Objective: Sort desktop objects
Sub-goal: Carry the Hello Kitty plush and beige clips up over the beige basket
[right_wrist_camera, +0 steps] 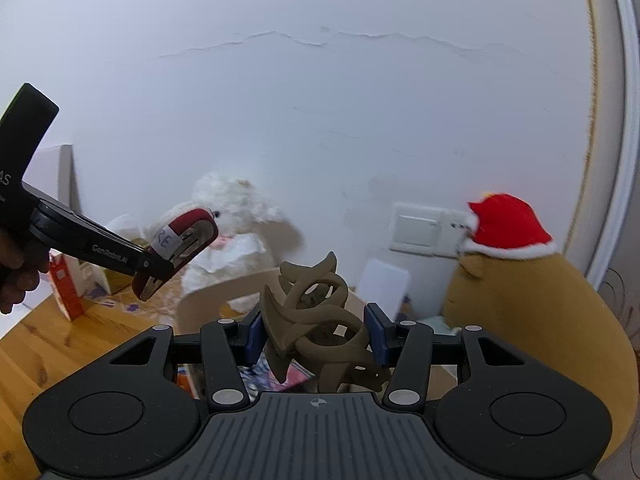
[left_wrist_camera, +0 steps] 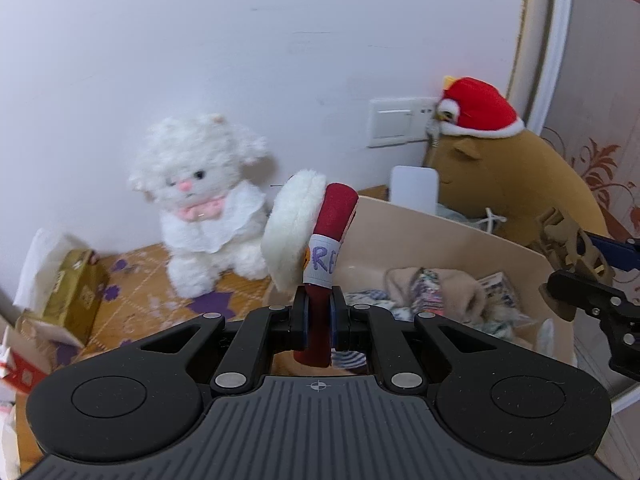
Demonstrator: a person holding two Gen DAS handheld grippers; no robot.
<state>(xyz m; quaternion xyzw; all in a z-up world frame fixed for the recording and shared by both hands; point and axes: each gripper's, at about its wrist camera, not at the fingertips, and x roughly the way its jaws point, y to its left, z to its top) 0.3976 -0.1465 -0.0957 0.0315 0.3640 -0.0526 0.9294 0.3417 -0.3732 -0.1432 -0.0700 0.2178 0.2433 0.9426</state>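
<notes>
My left gripper (left_wrist_camera: 319, 320) is shut on a red hair clip (left_wrist_camera: 336, 216) with a white paper label and a white fluffy puff (left_wrist_camera: 292, 232) at its side. The clip hangs in the air above the near wall of a beige box (left_wrist_camera: 424, 236). My right gripper (right_wrist_camera: 316, 336) is shut on a brown claw hair clip (right_wrist_camera: 312, 312), also lifted over the box (right_wrist_camera: 224, 296). In the right wrist view the left gripper (right_wrist_camera: 150, 270) and the red clip (right_wrist_camera: 196, 226) appear at the left. The left wrist view shows the right gripper (left_wrist_camera: 576, 280) with the claw clip (left_wrist_camera: 572, 246) at its right edge.
A white plush cat (left_wrist_camera: 204, 208) sits against the wall behind the box. A brown plush with a red hat (left_wrist_camera: 516, 184) leans at the right. The box holds several cloth and paper items (left_wrist_camera: 432, 292). A gold carton (left_wrist_camera: 76, 292) and a red carton (right_wrist_camera: 66, 288) stand left on the wooden desk (right_wrist_camera: 36, 344).
</notes>
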